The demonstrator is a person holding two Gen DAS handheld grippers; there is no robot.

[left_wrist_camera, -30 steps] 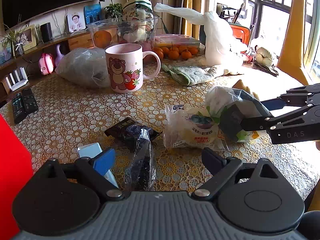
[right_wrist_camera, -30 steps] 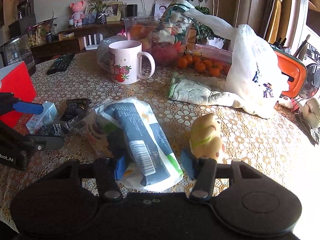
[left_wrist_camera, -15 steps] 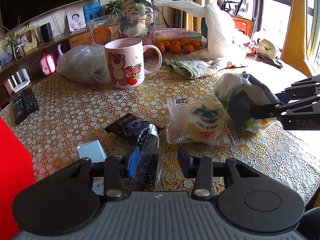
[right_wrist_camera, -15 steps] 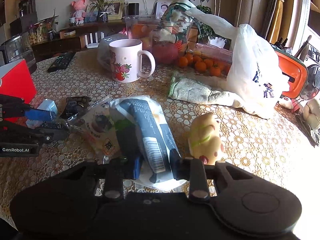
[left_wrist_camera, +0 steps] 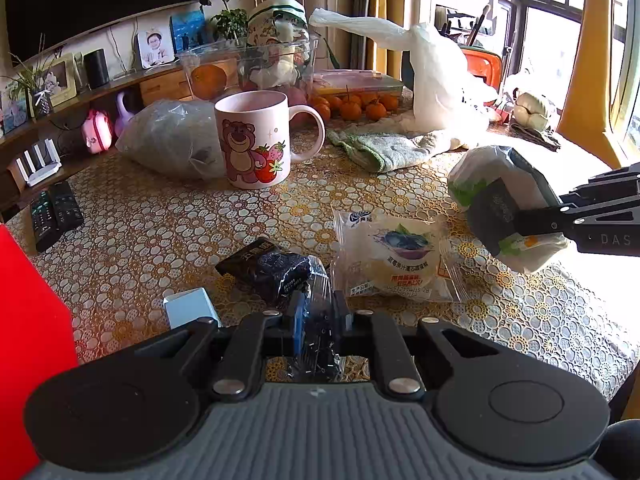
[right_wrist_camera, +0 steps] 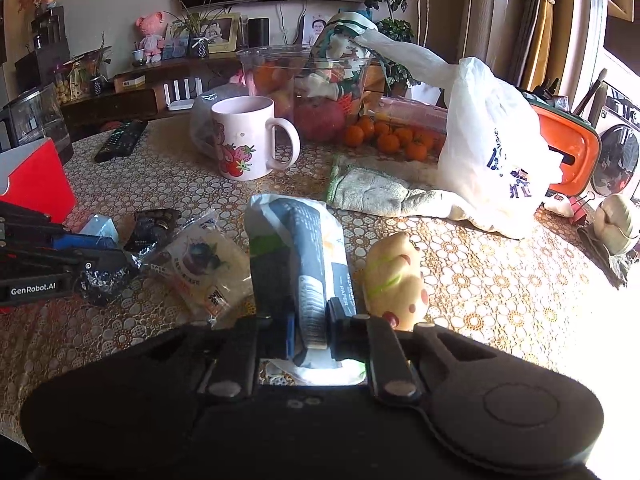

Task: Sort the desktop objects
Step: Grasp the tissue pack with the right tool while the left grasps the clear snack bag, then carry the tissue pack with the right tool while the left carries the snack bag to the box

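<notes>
With your left tool [left_wrist_camera: 316, 318] pinching the dark crinkly packet [left_wrist_camera: 308, 304] low over the counter [left_wrist_camera: 160, 232] and your right tool [right_wrist_camera: 311, 326] pinching the tissue pack [right_wrist_camera: 304, 248], either slick wrapper could slip if you lift abruptly.

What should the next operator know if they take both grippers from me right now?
Left gripper: jaws shut on the dark crinkly snack packet, low over the table.
Right gripper: jaws shut on the tissue pack, which looks raised off the cloth in the left wrist view.
On the table, loose: blueberry bun packet, black snack bar, small pale blue box, yellow animal toy, bear mug.
Done: both grasps made. No sorted item is evident.
Left: carry both held items to their places, then the loose ones. No sorting bin is clearly marked in either view.
</notes>
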